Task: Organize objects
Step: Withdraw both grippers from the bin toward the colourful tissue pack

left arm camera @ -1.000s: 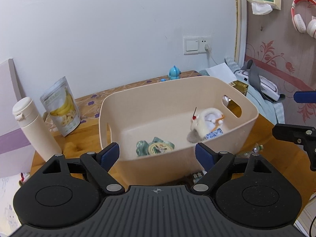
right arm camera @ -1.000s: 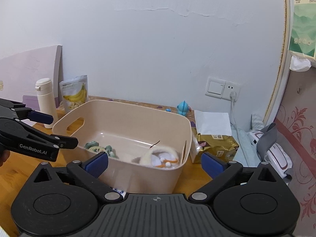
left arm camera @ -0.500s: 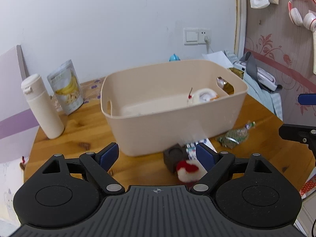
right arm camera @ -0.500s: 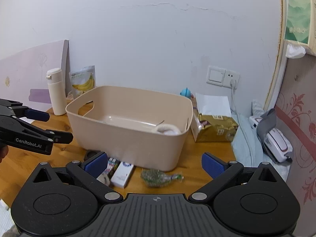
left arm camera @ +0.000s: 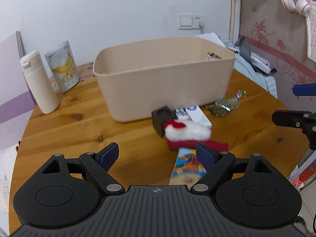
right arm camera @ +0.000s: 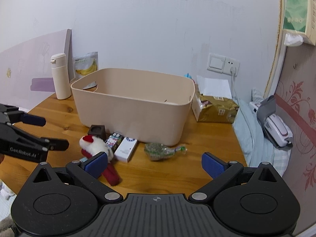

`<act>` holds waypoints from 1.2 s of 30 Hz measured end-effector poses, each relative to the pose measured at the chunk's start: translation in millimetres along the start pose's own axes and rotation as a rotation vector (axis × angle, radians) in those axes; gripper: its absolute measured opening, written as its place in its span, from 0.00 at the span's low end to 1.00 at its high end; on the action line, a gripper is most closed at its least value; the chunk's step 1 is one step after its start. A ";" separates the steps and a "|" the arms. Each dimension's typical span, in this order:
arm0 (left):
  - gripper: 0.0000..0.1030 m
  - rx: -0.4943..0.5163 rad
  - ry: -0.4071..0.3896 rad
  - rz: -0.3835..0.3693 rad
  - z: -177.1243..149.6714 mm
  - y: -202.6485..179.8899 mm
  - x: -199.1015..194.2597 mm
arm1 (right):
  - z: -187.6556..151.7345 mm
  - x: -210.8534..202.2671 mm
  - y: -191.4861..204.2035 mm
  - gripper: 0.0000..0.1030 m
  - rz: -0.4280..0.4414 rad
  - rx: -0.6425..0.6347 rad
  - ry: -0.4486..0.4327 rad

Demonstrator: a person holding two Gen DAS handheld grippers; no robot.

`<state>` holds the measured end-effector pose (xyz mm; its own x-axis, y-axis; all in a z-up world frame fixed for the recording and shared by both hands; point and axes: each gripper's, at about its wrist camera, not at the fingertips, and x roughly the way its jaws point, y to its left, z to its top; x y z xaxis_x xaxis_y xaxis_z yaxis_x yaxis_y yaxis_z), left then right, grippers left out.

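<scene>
A beige plastic bin (left arm camera: pixel 164 81) stands on the round wooden table (left arm camera: pixel 65 130); it also shows in the right wrist view (right arm camera: pixel 134 106). In front of it lie a dark wooden block (left arm camera: pixel 163 118), a white box (left arm camera: pixel 197 115), a red and white plush sock (left arm camera: pixel 187 132), a green foil packet (left arm camera: pixel 225 104) and a colourful packet (left arm camera: pixel 185 167). My left gripper (left arm camera: pixel 158 156) is open and empty, above the table just before the sock. My right gripper (right arm camera: pixel 155 164) is open and empty, before the green packet (right arm camera: pixel 160 149) and white box (right arm camera: pixel 126 149).
A white bottle (left arm camera: pixel 38 83) and a banana snack bag (left arm camera: pixel 63 65) stand at the left back. A gold packet (right arm camera: pixel 217 108) and white paper lie right of the bin. A blanket and a white device (right arm camera: pixel 276 126) lie past the table's right edge.
Both grippers have pulled back and down from over the bin. The bin's inside is now out of sight and the objects in front of it have come into view.
</scene>
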<state>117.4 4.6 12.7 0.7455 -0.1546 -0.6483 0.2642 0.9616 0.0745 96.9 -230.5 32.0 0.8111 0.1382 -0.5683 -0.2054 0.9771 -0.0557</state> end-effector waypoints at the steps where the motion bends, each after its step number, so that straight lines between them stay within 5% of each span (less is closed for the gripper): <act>1: 0.84 0.000 0.003 -0.001 -2.7 -0.2 -0.1 | -2.8 0.4 -0.1 1.00 0.000 0.007 0.003; 36: 0.84 -0.040 0.068 -0.088 -40.4 -10.9 51.0 | -57.3 47.1 23.8 1.00 -0.006 -0.026 0.126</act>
<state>127.7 -4.6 -51.8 0.6767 -0.2249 -0.7010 0.3014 0.9534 -0.0148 98.9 -210.1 -43.1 0.7374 0.1093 -0.6666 -0.2162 0.9731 -0.0796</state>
